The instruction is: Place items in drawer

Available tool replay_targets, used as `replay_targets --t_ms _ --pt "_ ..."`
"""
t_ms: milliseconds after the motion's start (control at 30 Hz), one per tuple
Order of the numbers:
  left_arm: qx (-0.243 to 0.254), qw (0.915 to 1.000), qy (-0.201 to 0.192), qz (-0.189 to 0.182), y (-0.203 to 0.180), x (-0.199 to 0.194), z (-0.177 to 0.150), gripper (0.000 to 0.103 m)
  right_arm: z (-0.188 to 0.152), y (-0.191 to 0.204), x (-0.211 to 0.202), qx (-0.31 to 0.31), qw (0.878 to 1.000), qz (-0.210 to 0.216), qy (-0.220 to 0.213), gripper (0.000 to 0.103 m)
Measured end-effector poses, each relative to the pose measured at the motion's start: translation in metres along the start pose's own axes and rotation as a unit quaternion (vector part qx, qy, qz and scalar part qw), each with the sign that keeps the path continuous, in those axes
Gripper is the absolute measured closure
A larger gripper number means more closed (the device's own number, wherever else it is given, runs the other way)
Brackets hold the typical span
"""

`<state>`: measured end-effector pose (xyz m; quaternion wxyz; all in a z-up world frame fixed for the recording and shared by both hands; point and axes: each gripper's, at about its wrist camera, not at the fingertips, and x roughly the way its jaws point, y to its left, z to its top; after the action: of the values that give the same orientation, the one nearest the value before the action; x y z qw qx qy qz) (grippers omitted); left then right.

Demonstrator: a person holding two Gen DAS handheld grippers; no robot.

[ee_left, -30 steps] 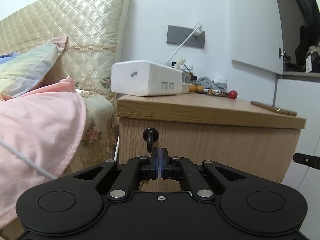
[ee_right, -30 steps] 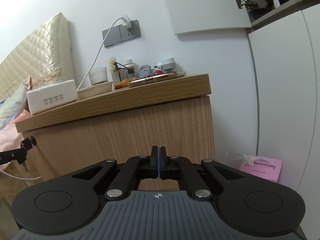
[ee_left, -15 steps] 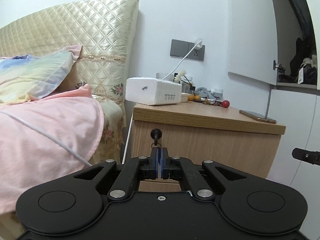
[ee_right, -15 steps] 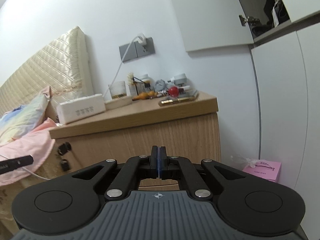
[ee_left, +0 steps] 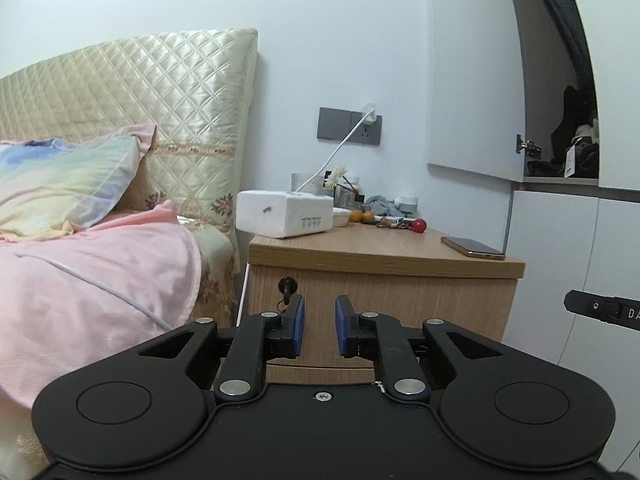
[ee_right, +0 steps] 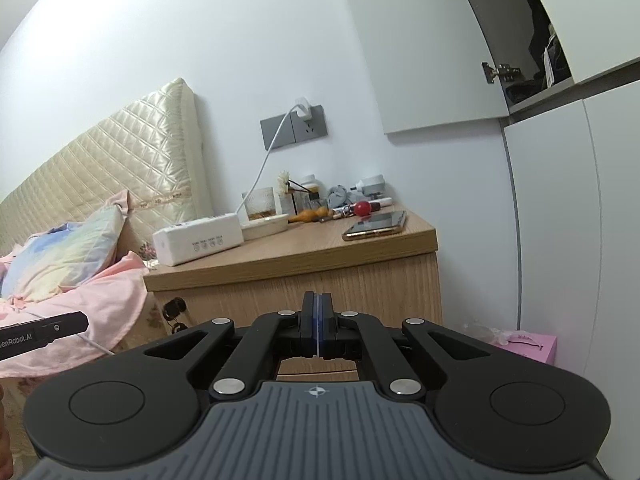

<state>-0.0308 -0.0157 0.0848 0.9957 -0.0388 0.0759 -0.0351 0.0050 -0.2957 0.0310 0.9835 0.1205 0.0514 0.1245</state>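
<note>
A wooden nightstand [ee_left: 380, 292] stands beside the bed, its drawer front closed, with a black key [ee_left: 287, 285] in the lock at the upper left. It also shows in the right wrist view [ee_right: 304, 276]. On top lie a gold phone [ee_left: 472, 247], a white tissue box [ee_left: 284, 218] and a red ball [ee_left: 418, 225]. My left gripper [ee_left: 319, 330] is open and empty, some way in front of the drawer, just right of the key. My right gripper [ee_right: 317, 330] is shut and empty, further back.
A bed with a pink blanket [ee_left: 92, 280] and a white cable lies to the left. A white wardrobe [ee_left: 572, 272] stands to the right. A pink bag [ee_right: 528, 346] sits on the floor by the nightstand. Small clutter crowds the back of the nightstand top.
Both grippers have drawn back from the nightstand and risen. My left gripper has opened its jaws; the right stays shut.
</note>
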Motion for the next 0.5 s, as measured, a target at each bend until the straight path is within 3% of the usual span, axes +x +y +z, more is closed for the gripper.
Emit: replay_targets --t_ms 267,333,400,500 --pt "0.004 1.0000 -0.009 -0.001 -0.004 -0.027 0.006 0.074 0.009 0.007 -0.024 -0.002 1.000 0.011 -0.009 0.101" --pt "0.004 0.9999 -0.013 -0.001 -0.004 -0.032 0.007 0.063 0.011 0.011 -0.027 -0.005 1.000 0.012 -0.009 0.101" --pt "0.010 0.9998 -0.018 0.003 -0.006 -0.036 0.008 0.060 0.013 0.014 -0.029 -0.007 1.000 0.015 -0.011 0.101" --pt "0.014 0.9996 -0.025 0.008 -0.007 -0.041 0.011 0.042 0.014 0.018 -0.032 -0.008 1.000 0.019 -0.012 0.101"
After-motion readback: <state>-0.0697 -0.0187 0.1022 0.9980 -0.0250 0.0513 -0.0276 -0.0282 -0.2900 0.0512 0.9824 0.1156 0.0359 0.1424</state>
